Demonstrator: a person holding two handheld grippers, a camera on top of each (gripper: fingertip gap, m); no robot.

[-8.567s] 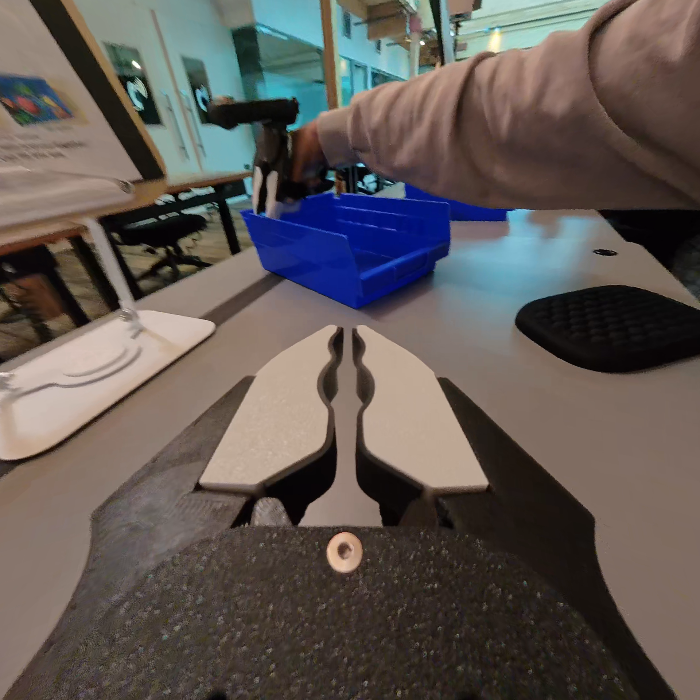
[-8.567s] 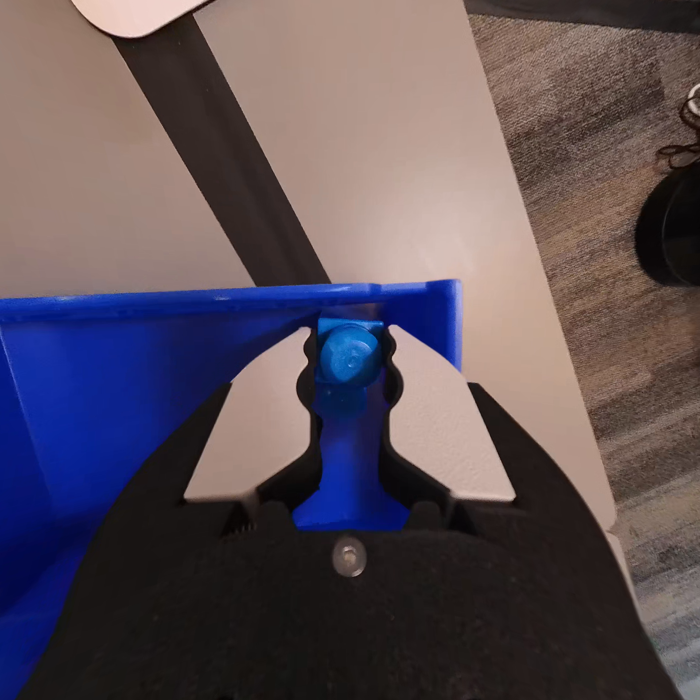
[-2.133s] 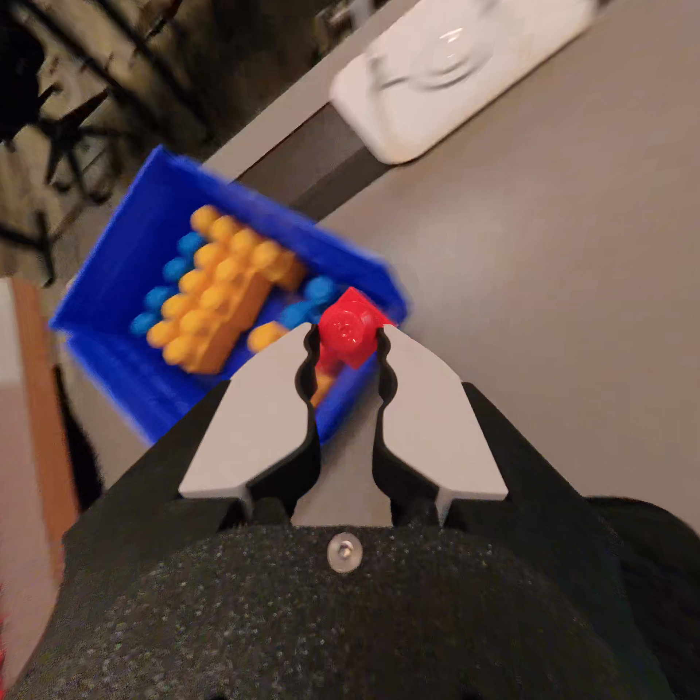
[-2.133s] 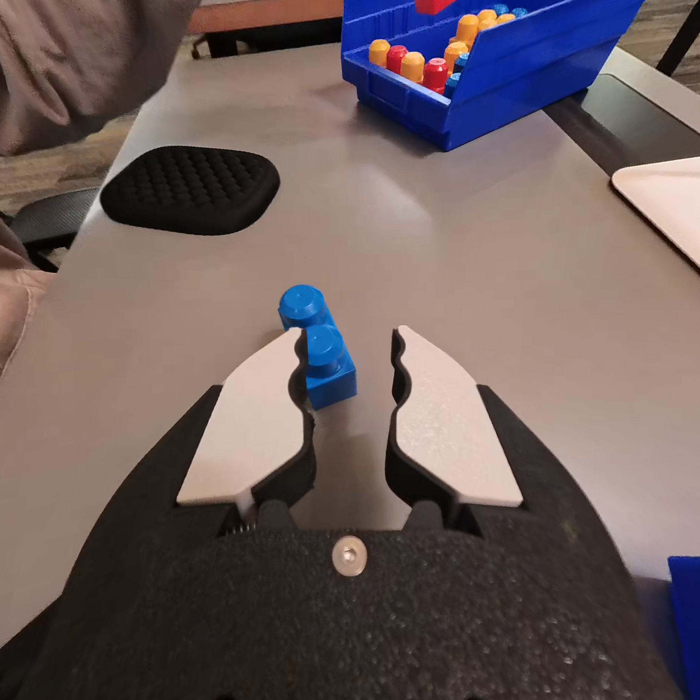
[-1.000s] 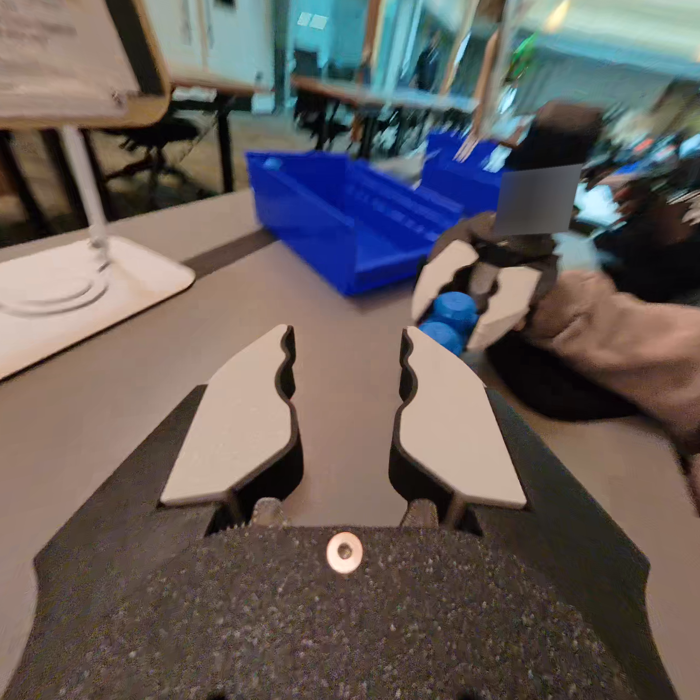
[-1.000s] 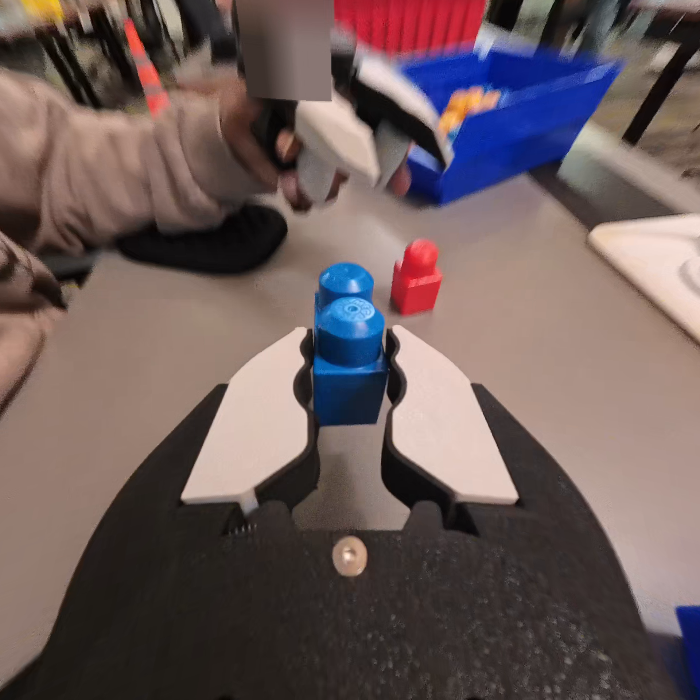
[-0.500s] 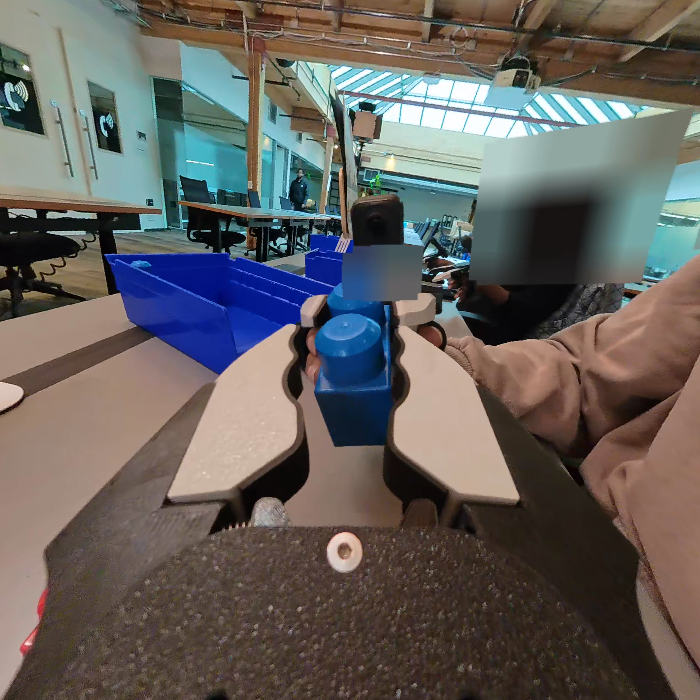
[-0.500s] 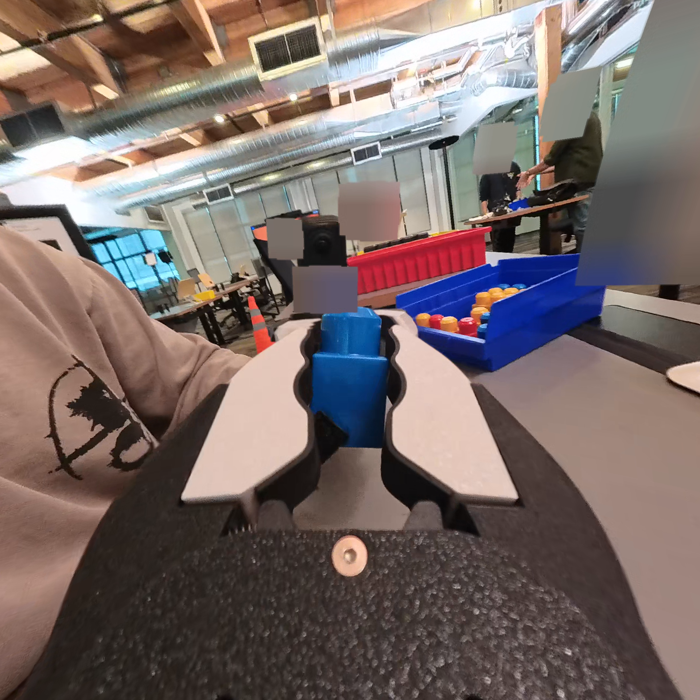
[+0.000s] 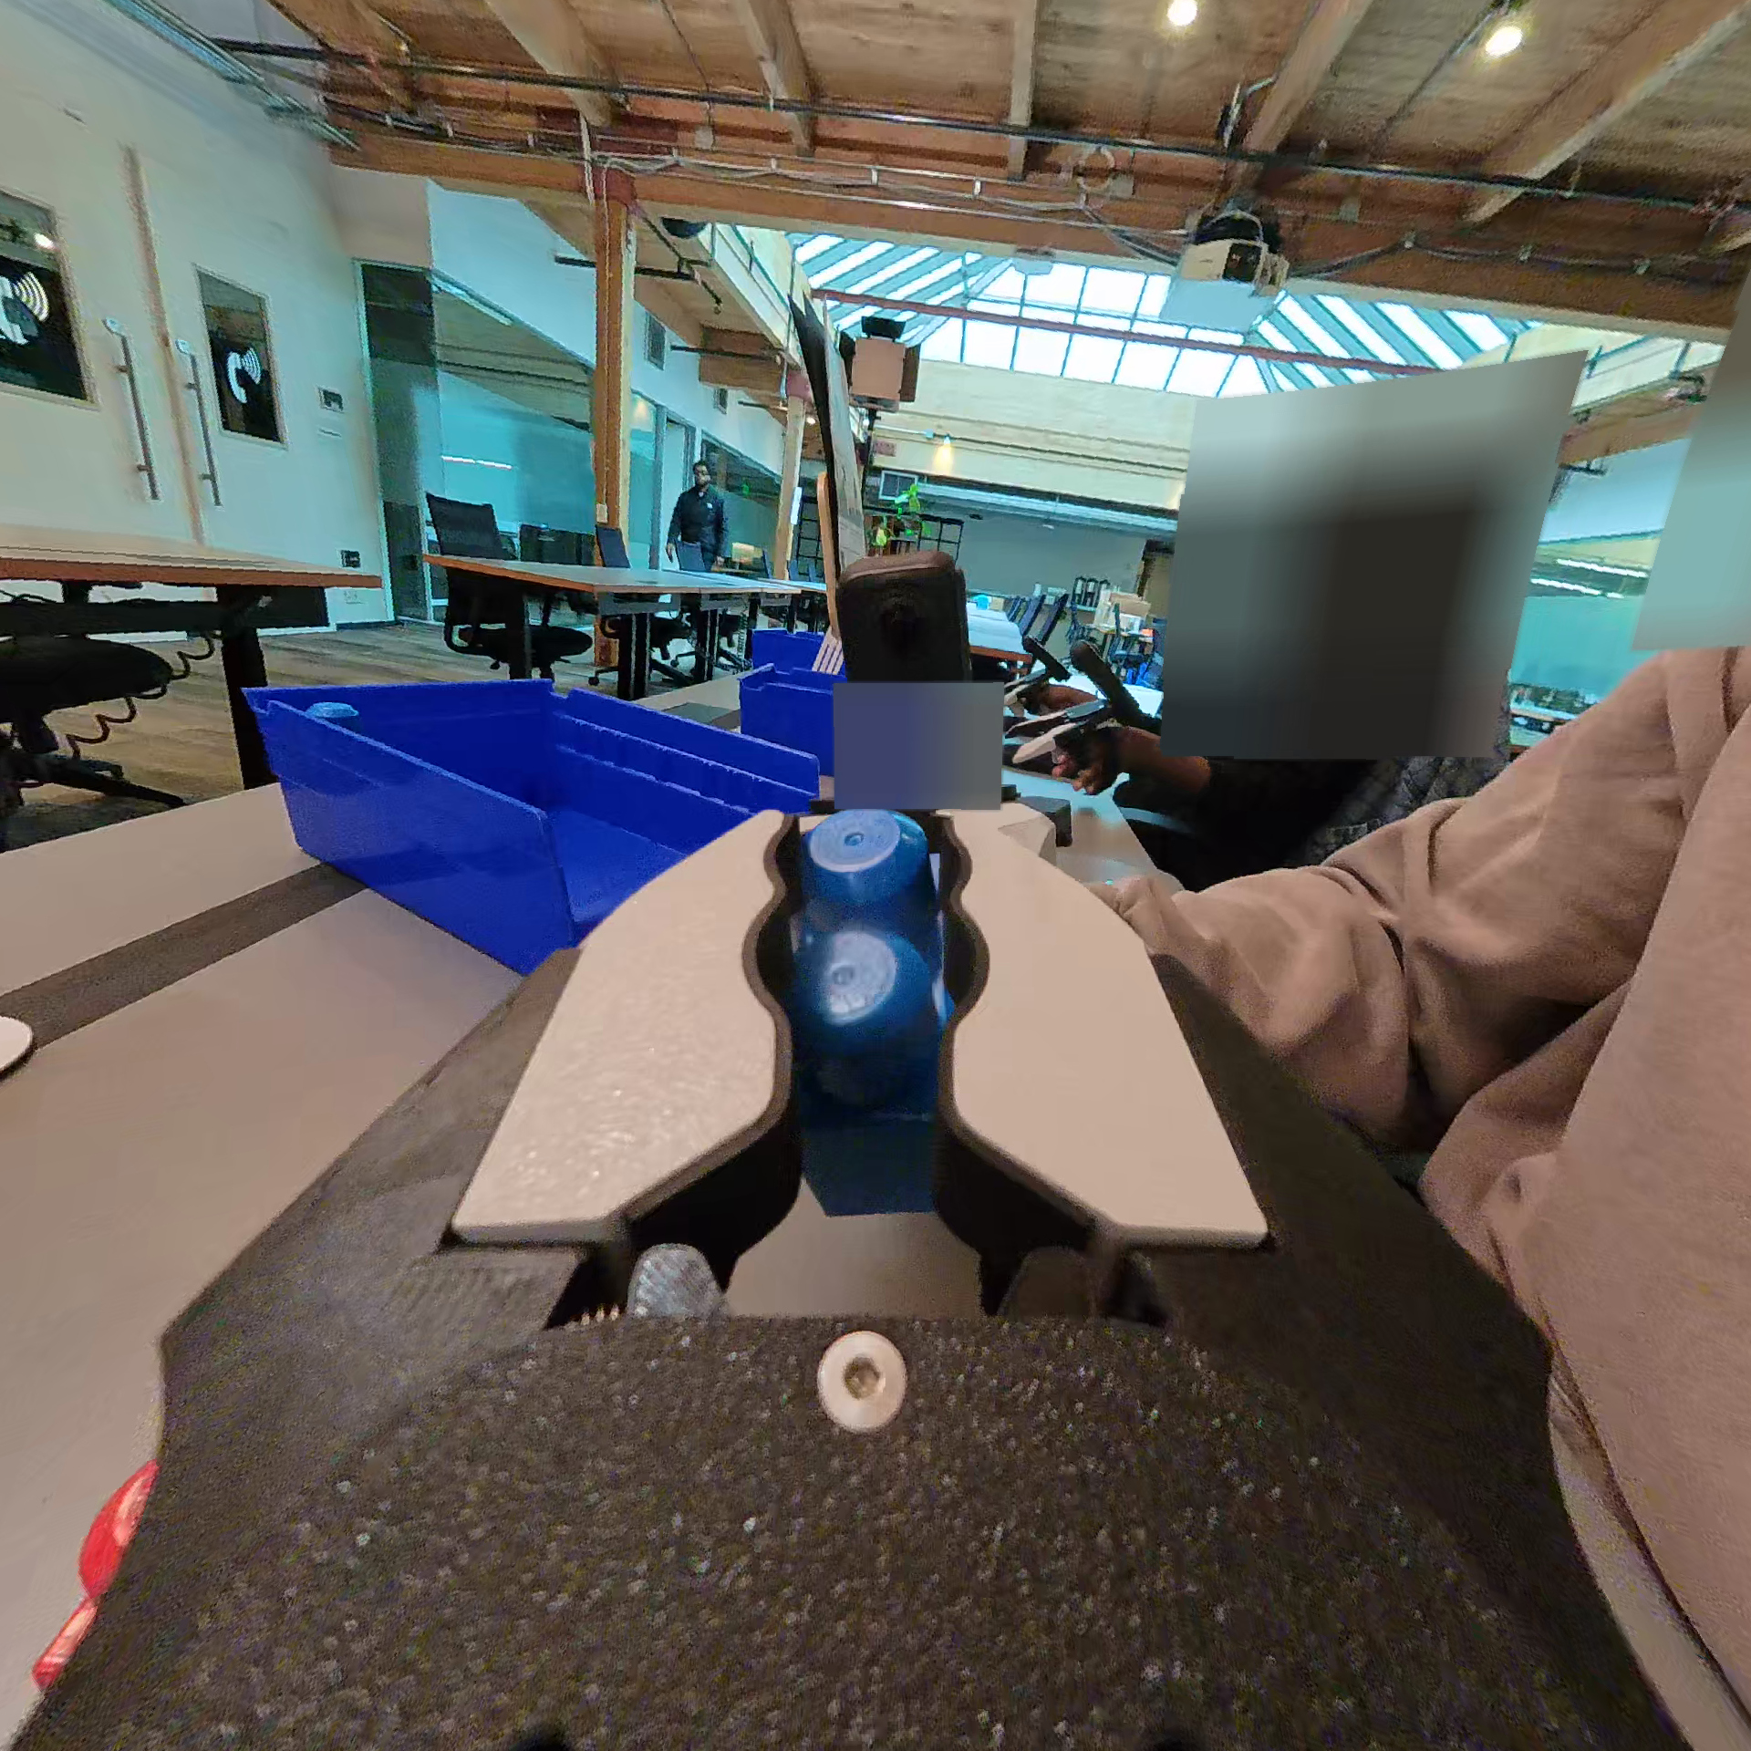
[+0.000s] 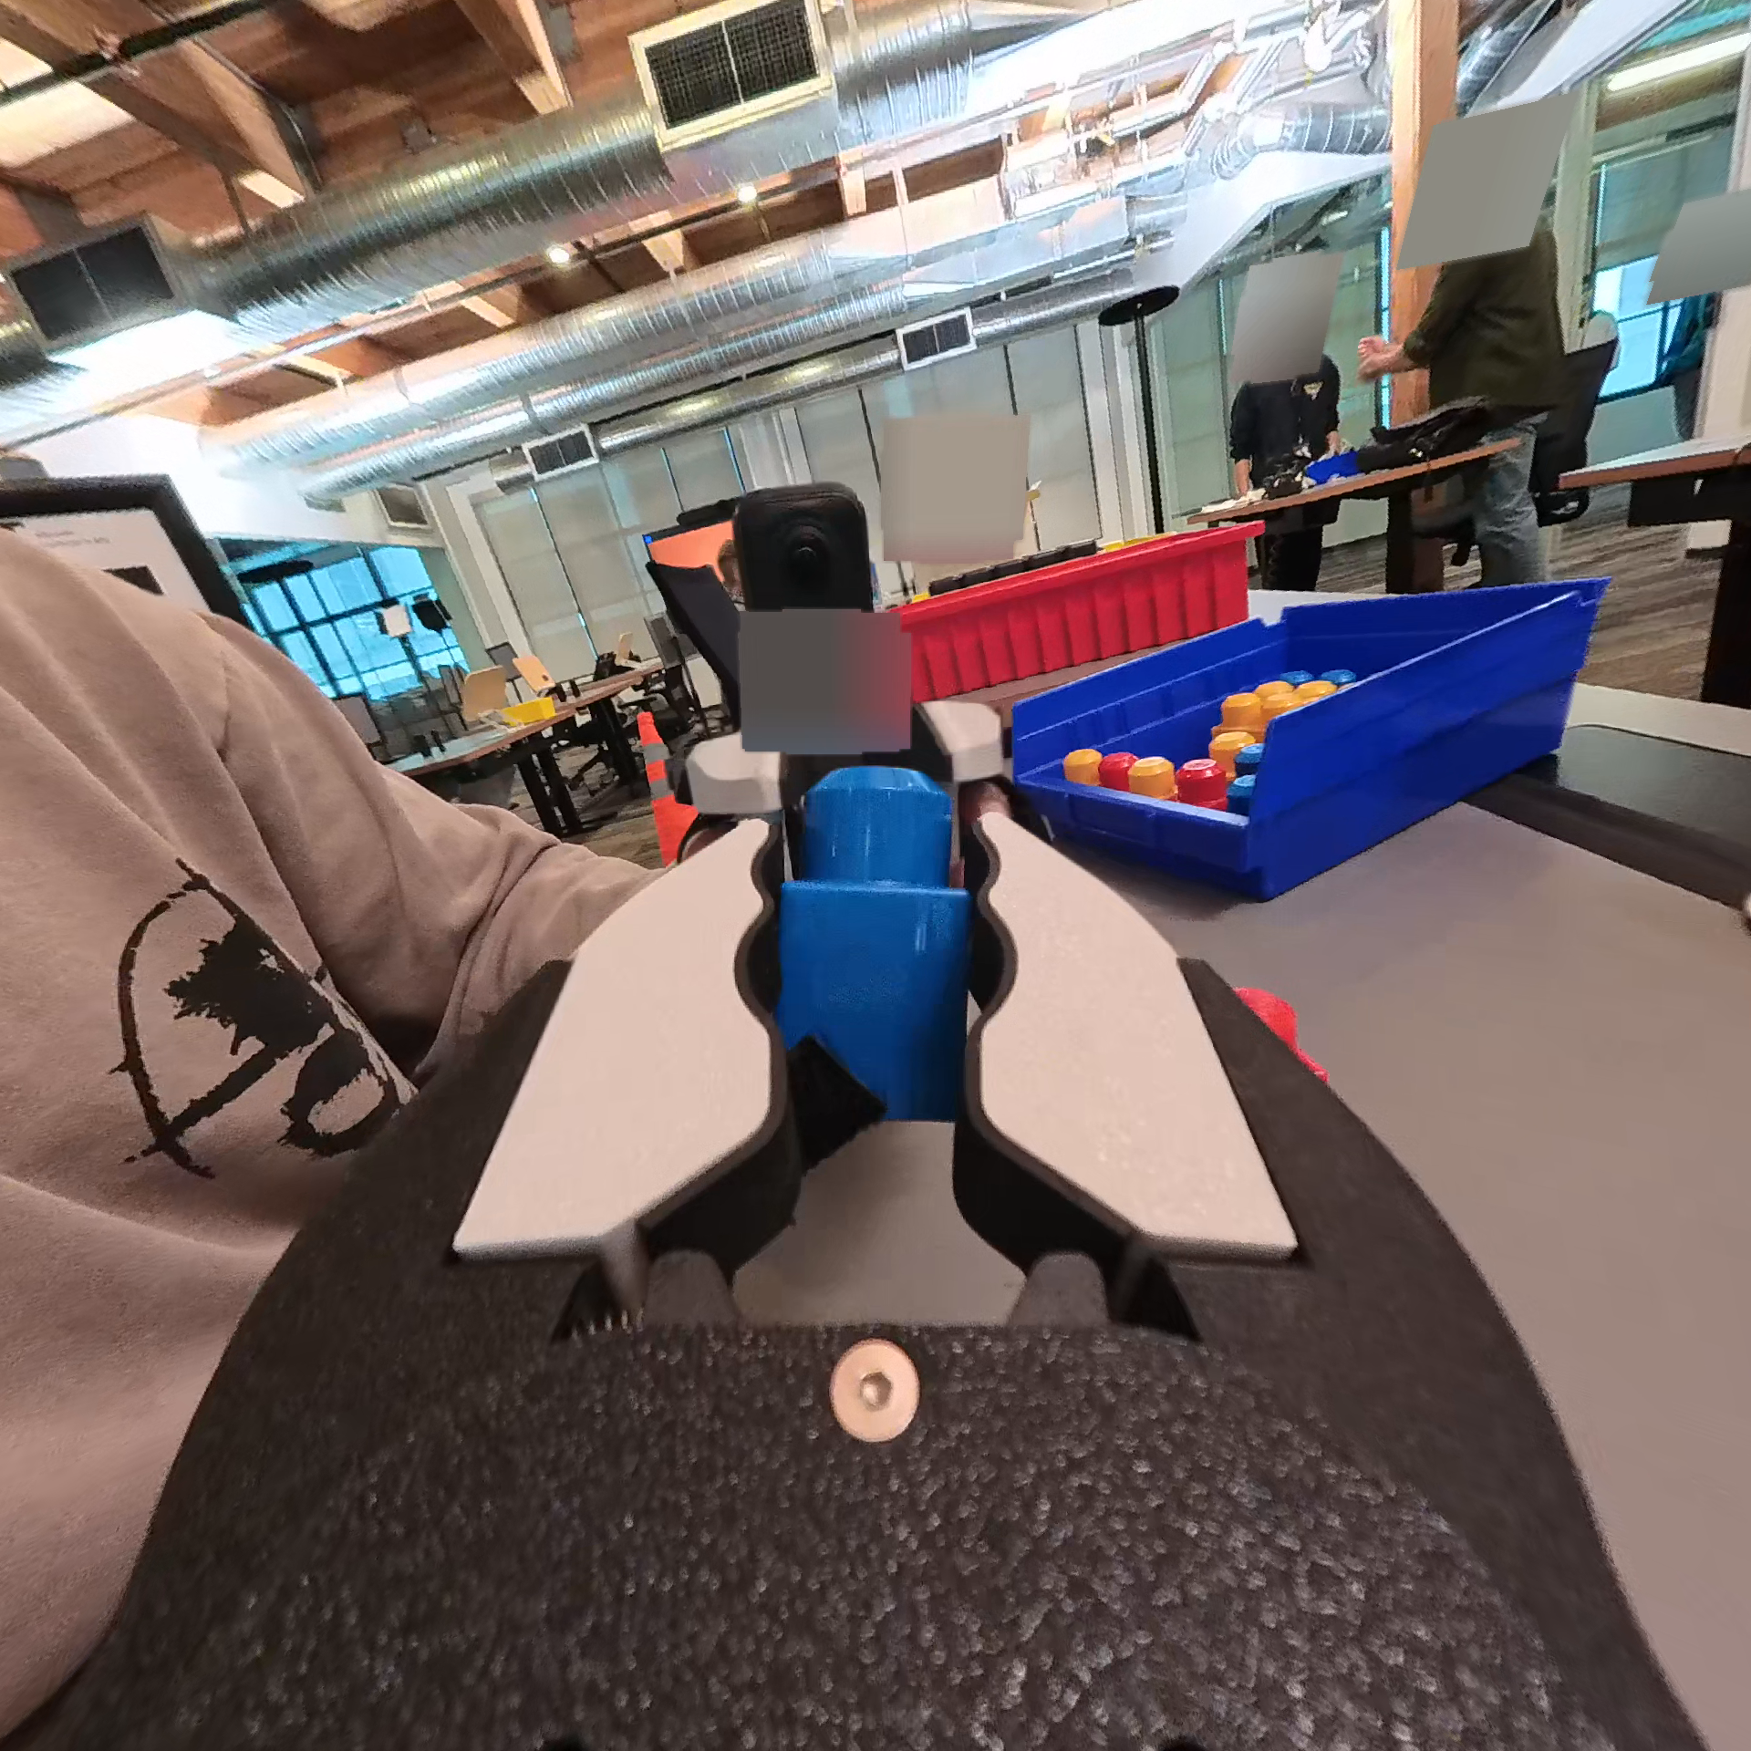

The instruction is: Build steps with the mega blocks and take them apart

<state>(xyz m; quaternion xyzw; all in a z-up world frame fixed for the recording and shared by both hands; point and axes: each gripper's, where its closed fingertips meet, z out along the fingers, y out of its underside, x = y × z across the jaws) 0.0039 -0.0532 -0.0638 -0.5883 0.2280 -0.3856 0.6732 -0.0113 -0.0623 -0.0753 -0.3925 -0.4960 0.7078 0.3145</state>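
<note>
A blue two-stud mega block [image 9: 862, 985] is held in the air between both grippers, which face each other. My left gripper [image 9: 864, 853] is shut on it, with its studs tipped toward the camera. My right gripper [image 10: 872, 853] is shut on the same block [image 10: 872, 985] from the other end. The left gripper's fingertips [image 10: 730, 786] show just beyond the block in the right wrist view. A red one-stud block [image 10: 1270, 1023] stands on the grey table [image 10: 1469, 1090], partly hidden behind my right finger.
A blue bin [image 10: 1421, 758] of orange, red and blue blocks sits at the table's far right, a red bin [image 10: 1071, 616] behind it. Another blue bin [image 9: 426, 815] stands at the left. The person's beige sleeve [image 9: 1421, 947] fills one side of each view. Only a small space, under 4 cm, lies between the two pairs of fingers.
The block has tipped so its studs face the left camera more, and sits deeper between the left fingers. Both grippers stay shut on it.
</note>
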